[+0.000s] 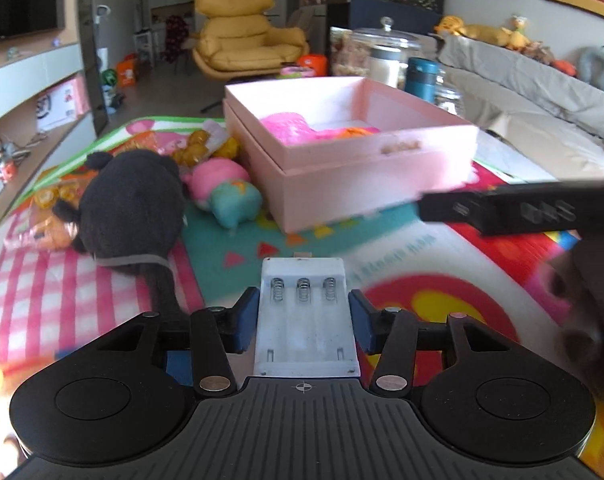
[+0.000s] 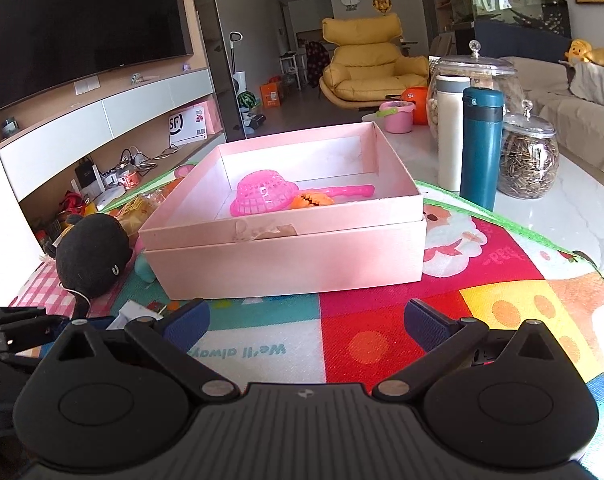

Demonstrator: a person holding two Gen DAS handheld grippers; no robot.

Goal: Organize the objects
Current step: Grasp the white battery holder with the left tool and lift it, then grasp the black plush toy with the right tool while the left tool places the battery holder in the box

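**Battery case held in my left fingers, short of the pink box**

My left gripper (image 1: 304,316) has its fingers (image 1: 247,316) pressed against both sides of a white battery case (image 1: 305,320), springs facing up, held above the colourful mat (image 1: 422,264) on the worktop. The pink box (image 2: 285,256) sits ahead on the mat, open; a pink strainer (image 2: 263,194) and an orange toy (image 2: 312,201) lie inside it. My right gripper (image 2: 306,320) hangs over the mat just before the box, fingers spread wide with nothing between them. Left of the box lie a black plush toy (image 1: 129,204) and a pink and green soft toy (image 1: 225,192).
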